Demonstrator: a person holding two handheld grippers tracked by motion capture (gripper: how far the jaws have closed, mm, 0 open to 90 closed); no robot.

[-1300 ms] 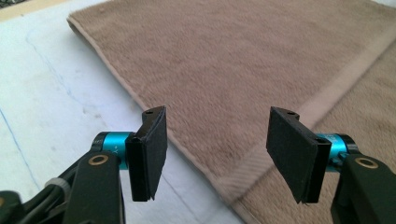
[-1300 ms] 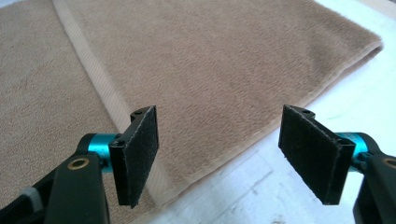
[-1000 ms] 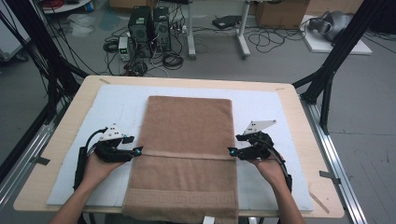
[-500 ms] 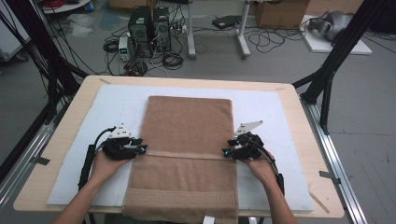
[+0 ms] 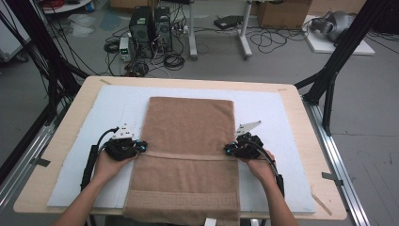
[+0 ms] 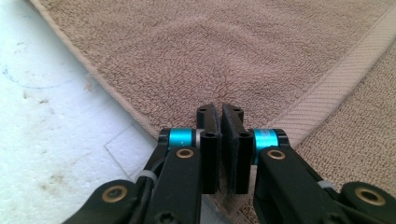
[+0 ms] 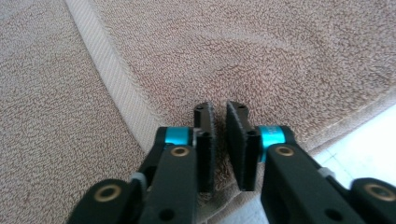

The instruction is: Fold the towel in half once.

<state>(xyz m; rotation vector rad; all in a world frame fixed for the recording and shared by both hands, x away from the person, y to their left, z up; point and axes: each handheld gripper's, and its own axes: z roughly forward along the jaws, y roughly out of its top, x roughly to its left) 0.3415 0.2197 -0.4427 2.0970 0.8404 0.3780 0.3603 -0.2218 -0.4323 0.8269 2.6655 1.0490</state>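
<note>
A brown towel lies flat on a white foam sheet, its near end hanging over the table's front edge. A pale woven band crosses it where an upper layer ends. My left gripper is at the towel's left edge on that band, and my right gripper is at the right edge. In the left gripper view my left gripper has just closed, and the towel puckers toward it. In the right gripper view my right gripper has also just closed, pinching the towel beside the band.
The foam sheet rests on a wooden table with metal rails along both sides. Black frame legs stand at the far corners. Computer towers and cables lie on the floor beyond.
Both grippers' jaws have closed on the towel's side edges. The right gripper has shifted slightly inward toward the towel. The left hand has stayed about where it was.
</note>
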